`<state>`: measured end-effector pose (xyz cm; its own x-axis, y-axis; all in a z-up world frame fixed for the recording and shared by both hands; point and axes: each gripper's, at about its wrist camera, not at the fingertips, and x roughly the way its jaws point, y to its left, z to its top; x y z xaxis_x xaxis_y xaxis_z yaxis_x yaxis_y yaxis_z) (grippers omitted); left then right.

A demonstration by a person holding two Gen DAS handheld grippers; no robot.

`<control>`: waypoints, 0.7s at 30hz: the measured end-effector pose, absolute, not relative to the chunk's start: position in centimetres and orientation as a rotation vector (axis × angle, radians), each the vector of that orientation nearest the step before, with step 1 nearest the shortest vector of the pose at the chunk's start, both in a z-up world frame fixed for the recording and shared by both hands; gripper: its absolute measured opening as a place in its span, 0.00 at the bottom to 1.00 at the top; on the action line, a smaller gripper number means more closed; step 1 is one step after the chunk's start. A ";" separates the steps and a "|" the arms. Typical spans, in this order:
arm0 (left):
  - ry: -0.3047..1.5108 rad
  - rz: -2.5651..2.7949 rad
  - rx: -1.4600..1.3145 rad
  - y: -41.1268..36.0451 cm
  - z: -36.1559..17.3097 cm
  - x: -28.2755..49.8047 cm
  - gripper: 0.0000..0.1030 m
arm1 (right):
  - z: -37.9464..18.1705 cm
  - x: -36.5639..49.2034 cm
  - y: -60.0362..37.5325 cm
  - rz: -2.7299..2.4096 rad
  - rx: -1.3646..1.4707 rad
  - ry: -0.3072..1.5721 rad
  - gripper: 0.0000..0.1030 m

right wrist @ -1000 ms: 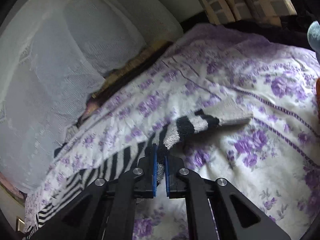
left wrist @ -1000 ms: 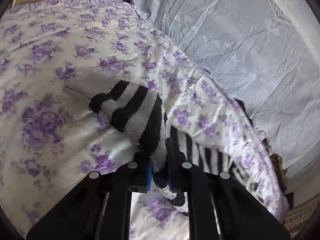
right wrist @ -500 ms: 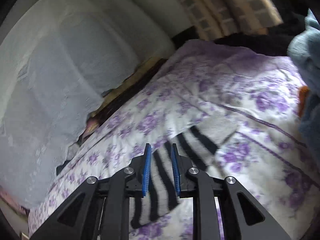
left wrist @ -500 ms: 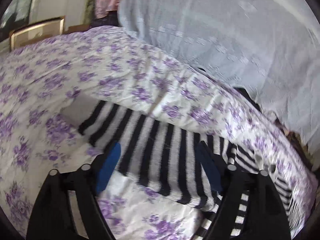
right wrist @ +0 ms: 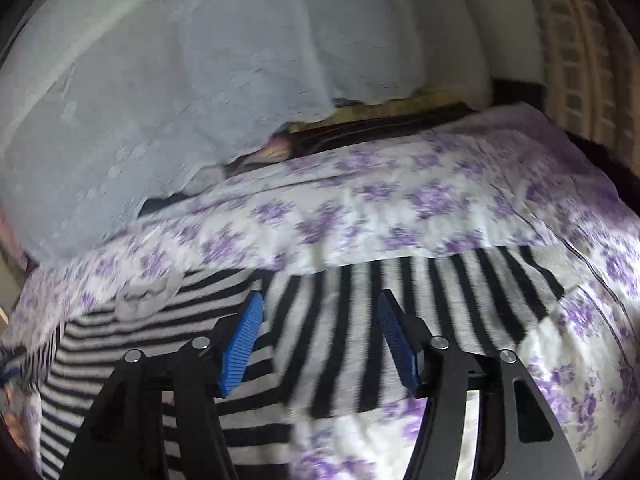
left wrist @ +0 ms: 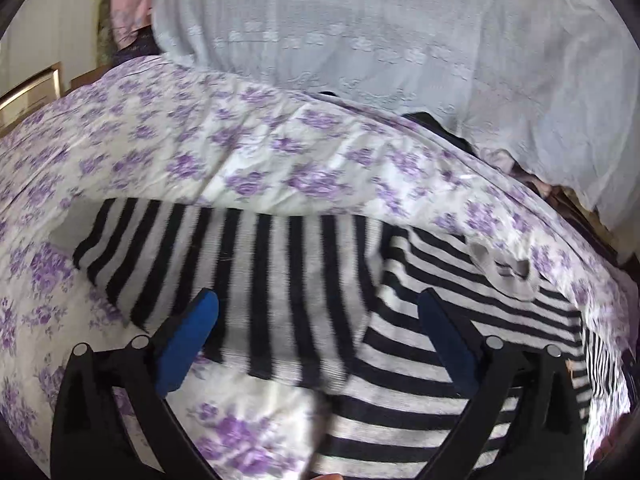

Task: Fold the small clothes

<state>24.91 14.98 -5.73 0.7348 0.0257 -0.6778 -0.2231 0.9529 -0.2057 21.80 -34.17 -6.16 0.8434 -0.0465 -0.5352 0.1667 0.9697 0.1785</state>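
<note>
The left gripper points forward and down over the bed, its jaws spread wide and holding nothing; the blue pads stand on either side of a striped sleeve without pressing it. The right gripper hangs in much the same pose, jaws parted and empty, above the same sleeve.

The striped sweater lies flat on the flowered bedspread. Its sleeve stretches sideways from the body, ending in a grey cuff. The grey neckline sits near the far edge of the body.

Beyond the bedspread rises a pale blue lace cloth. In the right wrist view a checked beige curtain hangs at the far right.
</note>
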 end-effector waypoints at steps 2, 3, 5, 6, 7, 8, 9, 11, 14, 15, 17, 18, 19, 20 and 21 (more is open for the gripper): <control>0.851 0.057 -0.219 12.5 -8.2 26.9 0.96 | -8.4 23.9 -30.6 -0.084 0.108 0.667 0.62; 0.933 0.052 -0.175 11.4 -10.3 27.9 0.96 | -10.5 25.3 -29.3 -0.072 0.056 0.782 0.63; 0.912 0.193 0.151 7.5 -12.2 28.2 0.96 | -11.3 26.5 -28.7 -0.067 0.045 0.868 0.66; 0.890 0.233 0.239 6.1 -11.9 28.0 0.96 | -10.7 26.0 -29.2 -0.089 0.073 0.827 0.66; 0.861 0.256 0.289 5.2 -11.2 27.4 0.96 | -10.3 25.2 -29.5 -0.111 0.088 0.788 0.66; 0.841 0.228 0.293 4.5 -10.4 26.5 0.96 | -10.0 24.4 -29.7 -0.106 0.113 0.765 0.66; 0.824 0.157 0.260 4.0 -9.5 25.4 0.96 | -9.4 23.6 -29.6 -0.074 0.145 0.760 0.66; 0.772 0.018 0.197 2.6 -7.4 23.1 0.96 | -8.0 21.8 -27.9 0.027 0.172 0.733 0.66; 0.775 -0.107 0.158 -0.1 -7.3 20.7 0.96 | -7.4 20.4 -23.0 0.108 0.058 0.738 0.71; 0.830 -0.145 0.155 -0.7 -8.5 20.8 0.96 | -8.3 20.5 -21.4 0.129 0.012 0.784 0.73; 0.973 -0.157 0.170 -2.1 -12.8 22.1 0.96 | -11.9 21.3 -18.9 0.142 -0.079 0.924 0.81; 0.957 -0.170 0.105 -1.3 -12.6 22.1 0.96 | -12.1 21.1 -18.7 0.133 -0.096 0.906 0.83; 0.974 -0.184 0.064 -0.6 -12.1 22.3 0.96 | -11.4 21.0 -19.0 0.131 -0.081 0.908 0.89; 0.988 -0.196 0.025 0.2 -12.0 22.5 0.96 | -11.3 20.9 -19.4 0.127 -0.068 0.924 0.93; 0.981 -0.196 -0.004 0.8 -12.1 22.3 0.96 | -11.6 20.6 -19.6 0.125 -0.054 0.921 0.97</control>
<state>22.33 0.77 -12.06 0.5404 -0.1667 -0.8247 0.1627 0.9824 -0.0920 20.56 -19.65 -11.57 0.5985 0.0842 -0.7967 -0.1306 0.9914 0.0067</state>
